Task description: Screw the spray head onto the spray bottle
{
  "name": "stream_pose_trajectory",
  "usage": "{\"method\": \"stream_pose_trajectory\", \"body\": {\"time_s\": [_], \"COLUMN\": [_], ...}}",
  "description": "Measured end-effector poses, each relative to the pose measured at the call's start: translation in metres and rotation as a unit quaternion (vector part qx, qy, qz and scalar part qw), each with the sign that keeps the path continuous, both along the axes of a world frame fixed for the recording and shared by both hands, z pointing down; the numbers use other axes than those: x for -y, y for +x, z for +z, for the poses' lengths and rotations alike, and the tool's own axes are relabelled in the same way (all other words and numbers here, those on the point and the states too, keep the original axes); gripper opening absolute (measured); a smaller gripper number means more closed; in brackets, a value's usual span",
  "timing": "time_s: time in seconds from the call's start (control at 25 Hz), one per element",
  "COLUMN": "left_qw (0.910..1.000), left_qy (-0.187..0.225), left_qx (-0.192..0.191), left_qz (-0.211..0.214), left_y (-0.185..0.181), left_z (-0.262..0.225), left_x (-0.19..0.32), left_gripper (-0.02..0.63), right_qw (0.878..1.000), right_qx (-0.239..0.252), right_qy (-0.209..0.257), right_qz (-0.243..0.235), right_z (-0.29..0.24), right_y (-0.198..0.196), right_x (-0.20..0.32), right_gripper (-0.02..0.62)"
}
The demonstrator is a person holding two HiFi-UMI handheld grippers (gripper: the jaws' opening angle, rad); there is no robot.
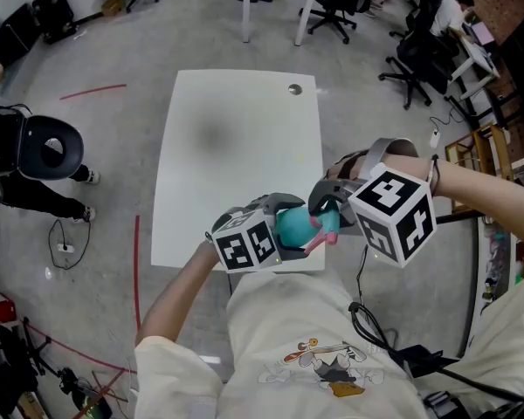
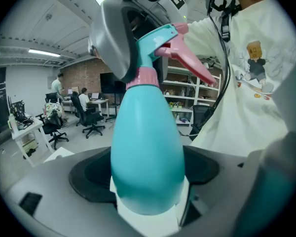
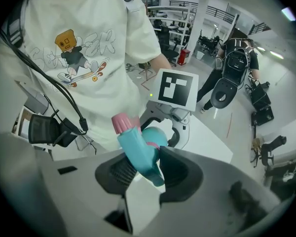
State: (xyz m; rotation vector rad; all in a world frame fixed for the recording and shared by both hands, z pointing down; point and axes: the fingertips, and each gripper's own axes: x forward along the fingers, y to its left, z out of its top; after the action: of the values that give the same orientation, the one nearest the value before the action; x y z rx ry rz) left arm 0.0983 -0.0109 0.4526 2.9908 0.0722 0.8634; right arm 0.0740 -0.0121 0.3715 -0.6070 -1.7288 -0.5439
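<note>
A teal spray bottle [image 2: 145, 152] stands upright between the jaws of my left gripper [image 2: 148, 184], which is shut on its body. On the bottle's neck sits the teal spray head [image 2: 160, 41] with a pink collar [image 2: 143, 76] and a pink trigger [image 2: 190, 63]. My right gripper [image 3: 143, 169] is shut on that spray head [image 3: 140, 154], whose pink nozzle [image 3: 122, 123] points toward the person's shirt. In the head view both grippers meet over the table's near edge, the left gripper [image 1: 284, 234] holding the bottle [image 1: 292, 227] and the right gripper [image 1: 329, 208] holding the head [image 1: 329, 223].
A white table [image 1: 236, 129] lies ahead with a small round object [image 1: 295, 89] at its far right corner. Office chairs [image 1: 336, 7] and desks stand beyond it. At the left a person stands beside a black round device [image 1: 48, 147]. Cables lie on the floor.
</note>
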Motion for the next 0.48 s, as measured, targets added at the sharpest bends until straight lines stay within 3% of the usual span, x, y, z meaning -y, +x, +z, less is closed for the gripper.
{"method": "stream_pose_trajectory", "body": {"time_s": [0.24, 0.36, 0.48], "left_qw": [0.9947, 0.9872, 0.9754], "left_qy": [-0.017, -0.043, -0.046], "left_qx": [-0.005, -0.026, -0.046], "left_qz": [-0.101, -0.151, -0.211], "left_y": [-0.027, -0.036, -0.043], "left_z": [0.022, 0.027, 0.020], "left_x": [0.014, 0.013, 0.019], "left_gripper": [0.411, 0.411, 0.406], "right_qw": [1.000, 0.998, 0.994], "right_qx": [-0.008, -0.023, -0.028], "right_qy": [0.004, 0.011, 0.019], "right_qz": [0.027, 0.050, 0.103], "right_z": [0.012, 0.025, 0.036], "right_y": [0.008, 0.017, 0.022], "right_x": [0.011, 0.021, 0.044], "right_gripper": [0.127, 0.127, 0.127]}}
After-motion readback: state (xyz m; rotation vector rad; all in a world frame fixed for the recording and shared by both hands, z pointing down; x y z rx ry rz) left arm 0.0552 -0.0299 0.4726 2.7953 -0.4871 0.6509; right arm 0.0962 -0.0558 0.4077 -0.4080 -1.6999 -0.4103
